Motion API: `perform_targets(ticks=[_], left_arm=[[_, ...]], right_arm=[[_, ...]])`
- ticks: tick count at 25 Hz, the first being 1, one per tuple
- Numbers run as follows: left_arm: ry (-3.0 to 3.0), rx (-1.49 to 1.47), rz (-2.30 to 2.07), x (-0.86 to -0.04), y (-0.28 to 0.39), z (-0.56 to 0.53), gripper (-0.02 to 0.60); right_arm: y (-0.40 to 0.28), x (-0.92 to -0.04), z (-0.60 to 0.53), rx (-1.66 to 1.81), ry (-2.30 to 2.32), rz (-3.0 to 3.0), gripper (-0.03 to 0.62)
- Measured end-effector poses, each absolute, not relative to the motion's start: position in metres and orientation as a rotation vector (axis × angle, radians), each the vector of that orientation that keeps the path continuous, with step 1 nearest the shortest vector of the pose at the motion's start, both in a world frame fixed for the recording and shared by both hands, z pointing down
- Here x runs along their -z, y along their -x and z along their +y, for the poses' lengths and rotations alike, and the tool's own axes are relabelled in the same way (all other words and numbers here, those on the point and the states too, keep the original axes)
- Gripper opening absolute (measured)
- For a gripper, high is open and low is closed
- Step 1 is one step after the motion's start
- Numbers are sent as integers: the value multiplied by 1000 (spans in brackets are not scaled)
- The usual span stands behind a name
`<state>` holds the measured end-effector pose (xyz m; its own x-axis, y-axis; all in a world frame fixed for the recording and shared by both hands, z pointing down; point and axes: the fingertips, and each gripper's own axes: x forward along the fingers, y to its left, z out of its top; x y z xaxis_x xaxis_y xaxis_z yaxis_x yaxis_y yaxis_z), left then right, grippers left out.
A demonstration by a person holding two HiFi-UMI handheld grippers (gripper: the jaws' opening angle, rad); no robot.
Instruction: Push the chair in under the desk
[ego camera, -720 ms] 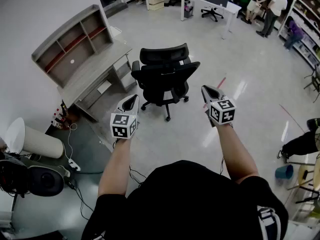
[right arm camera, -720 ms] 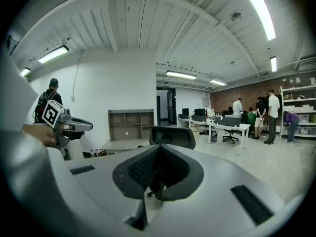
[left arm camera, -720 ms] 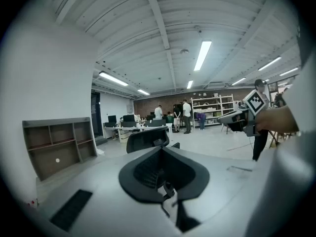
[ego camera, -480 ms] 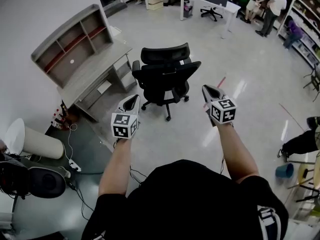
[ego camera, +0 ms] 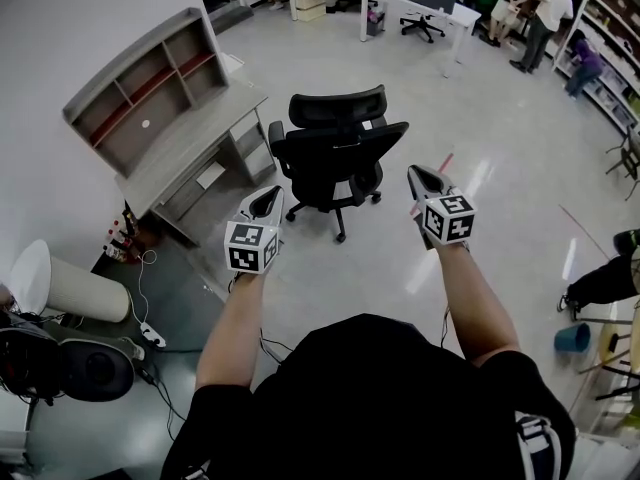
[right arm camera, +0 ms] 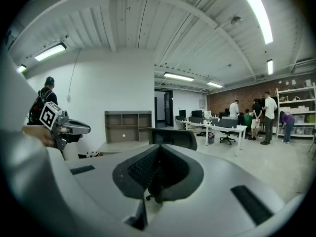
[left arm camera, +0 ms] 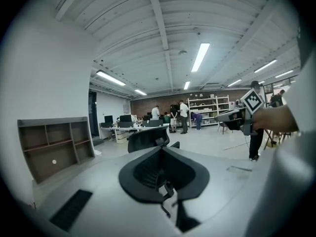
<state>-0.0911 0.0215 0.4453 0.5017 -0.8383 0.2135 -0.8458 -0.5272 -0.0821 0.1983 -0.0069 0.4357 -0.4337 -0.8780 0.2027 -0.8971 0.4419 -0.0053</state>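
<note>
A black office chair (ego camera: 338, 153) stands on the grey floor, its back toward me and its seat clear of the grey desk (ego camera: 185, 148) with a shelf hutch at the left. My left gripper (ego camera: 268, 200) is shut and empty, a short way short of the chair's left side. My right gripper (ego camera: 418, 176) is also shut and empty, just off the chair's right side. In the left gripper view the closed left gripper (left arm camera: 162, 151) points at the chair back (left arm camera: 148, 137). In the right gripper view the right gripper (right arm camera: 158, 156) aims at the headrest (right arm camera: 173, 136).
Cables and a power strip (ego camera: 150, 328) lie on the floor at the left beside a white cylinder (ego camera: 60, 283). White desks (ego camera: 420, 3) and several people stand at the far end. A blue bucket (ego camera: 570, 341) and a person's leg (ego camera: 600, 288) are at the right.
Both grippers have edged slightly forward toward the chair. The chair itself sits a touch farther right in view.
</note>
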Motion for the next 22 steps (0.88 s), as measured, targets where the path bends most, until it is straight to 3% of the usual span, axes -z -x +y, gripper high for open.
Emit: perform_targets(ticks=[22], left_arm=[[-2679, -411, -1526, -457, 76, -96, 11]], right_arm=[[-211, -455, -134, -203, -1529, -2529, -2]])
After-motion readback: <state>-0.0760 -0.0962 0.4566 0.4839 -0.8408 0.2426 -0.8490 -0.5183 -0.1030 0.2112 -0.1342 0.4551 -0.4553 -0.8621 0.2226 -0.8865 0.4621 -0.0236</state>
